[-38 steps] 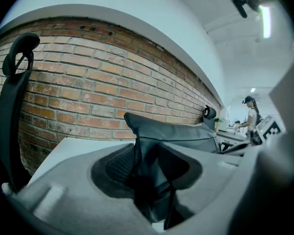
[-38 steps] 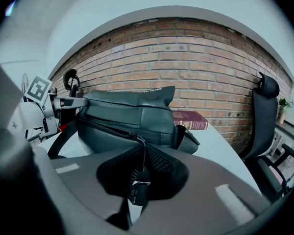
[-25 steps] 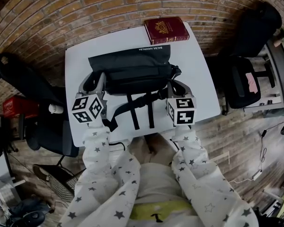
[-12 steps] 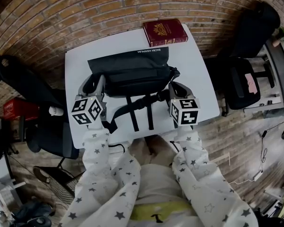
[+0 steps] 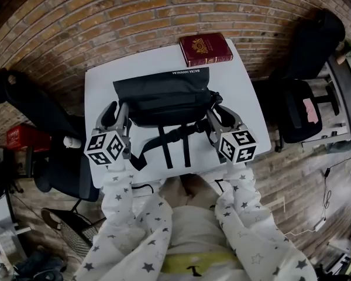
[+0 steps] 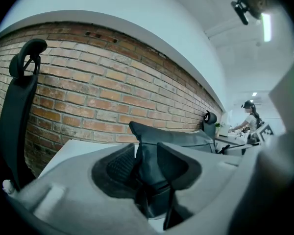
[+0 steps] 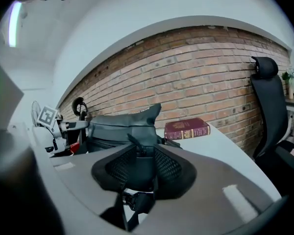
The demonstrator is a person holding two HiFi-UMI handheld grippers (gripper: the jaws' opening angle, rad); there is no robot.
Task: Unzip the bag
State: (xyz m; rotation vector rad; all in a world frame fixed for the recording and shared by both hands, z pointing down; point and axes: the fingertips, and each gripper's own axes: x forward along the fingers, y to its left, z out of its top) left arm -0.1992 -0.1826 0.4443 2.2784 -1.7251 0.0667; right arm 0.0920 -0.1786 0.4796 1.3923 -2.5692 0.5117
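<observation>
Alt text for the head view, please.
A black bag lies on a white table, a person's left gripper clamped on its left end. The right gripper, jaws just opened, straddles its right end; a red book lies behind, by a brick wall.

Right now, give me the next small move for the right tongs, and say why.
Probably close the right tongs on what looks like the zipper pull at the bag's right end. Their jaws have just been opening and stand apart with that tab between them, ungripped, while the left tongs pinch the bag's other end, steadying it.
</observation>
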